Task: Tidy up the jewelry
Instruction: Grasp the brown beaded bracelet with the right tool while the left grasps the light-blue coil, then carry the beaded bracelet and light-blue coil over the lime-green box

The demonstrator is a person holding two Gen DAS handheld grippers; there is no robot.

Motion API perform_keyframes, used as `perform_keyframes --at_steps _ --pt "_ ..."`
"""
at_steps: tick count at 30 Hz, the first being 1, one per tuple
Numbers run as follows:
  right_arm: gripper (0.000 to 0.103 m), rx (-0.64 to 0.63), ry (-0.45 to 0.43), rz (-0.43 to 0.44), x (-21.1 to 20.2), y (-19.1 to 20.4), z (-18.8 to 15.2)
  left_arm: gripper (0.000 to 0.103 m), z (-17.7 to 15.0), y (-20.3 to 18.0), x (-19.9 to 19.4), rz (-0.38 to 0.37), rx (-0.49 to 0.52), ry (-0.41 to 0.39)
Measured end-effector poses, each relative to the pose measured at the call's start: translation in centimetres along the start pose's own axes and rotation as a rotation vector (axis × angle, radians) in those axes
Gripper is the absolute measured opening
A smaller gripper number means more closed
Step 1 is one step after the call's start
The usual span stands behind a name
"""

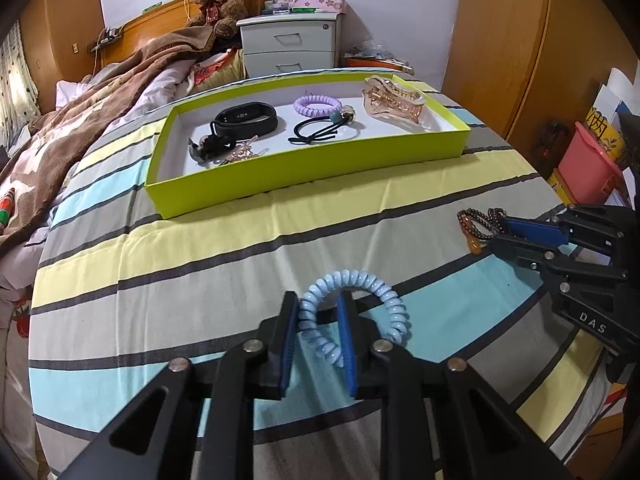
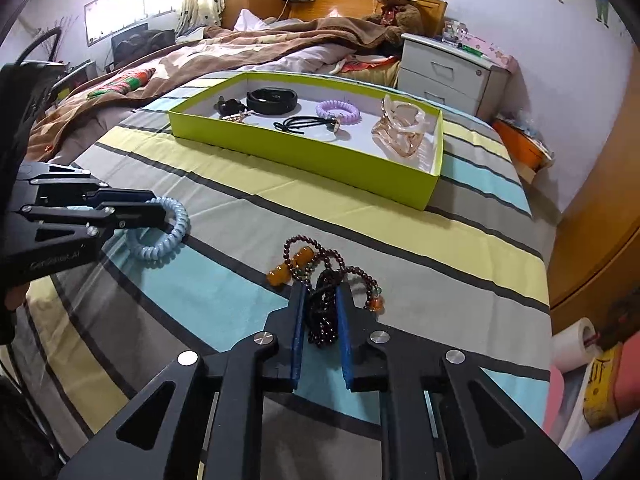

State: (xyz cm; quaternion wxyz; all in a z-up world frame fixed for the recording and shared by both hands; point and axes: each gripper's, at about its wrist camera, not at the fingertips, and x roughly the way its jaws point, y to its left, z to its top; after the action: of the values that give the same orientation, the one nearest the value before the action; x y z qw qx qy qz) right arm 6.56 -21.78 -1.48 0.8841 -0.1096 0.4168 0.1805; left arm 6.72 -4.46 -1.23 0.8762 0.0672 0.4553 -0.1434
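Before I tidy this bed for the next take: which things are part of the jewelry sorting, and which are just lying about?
Part of the job:
- green tray
- blue coil tie, held in the left gripper
- bead bracelet, held in the right gripper

Just lying about:
- teddy bear
- nightstand
- brown blanket

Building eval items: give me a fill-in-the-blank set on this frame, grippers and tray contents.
1. The left gripper is shut on a light ____ spiral hair tie.
2. The right gripper is shut on a dark ____ bracelet.
3. The yellow-green tray holds a ____ spiral hair tie.

Missing words: blue; beaded; purple
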Motion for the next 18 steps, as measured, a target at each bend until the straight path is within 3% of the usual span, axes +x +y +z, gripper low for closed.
perform_keyframes --at_steps 3,18 --pt "0.014 0.022 -0.026 0.0 -0.5 0.1 0.0 0.011 0.1 0.5 0.0 -0.005 -0.016 0.002" --pt "0.014 0.07 -0.116 0.007 -2.8 0.6 1.5 0.01 1.0 2.0 -2.4 0.011 -0.064 -0.067"
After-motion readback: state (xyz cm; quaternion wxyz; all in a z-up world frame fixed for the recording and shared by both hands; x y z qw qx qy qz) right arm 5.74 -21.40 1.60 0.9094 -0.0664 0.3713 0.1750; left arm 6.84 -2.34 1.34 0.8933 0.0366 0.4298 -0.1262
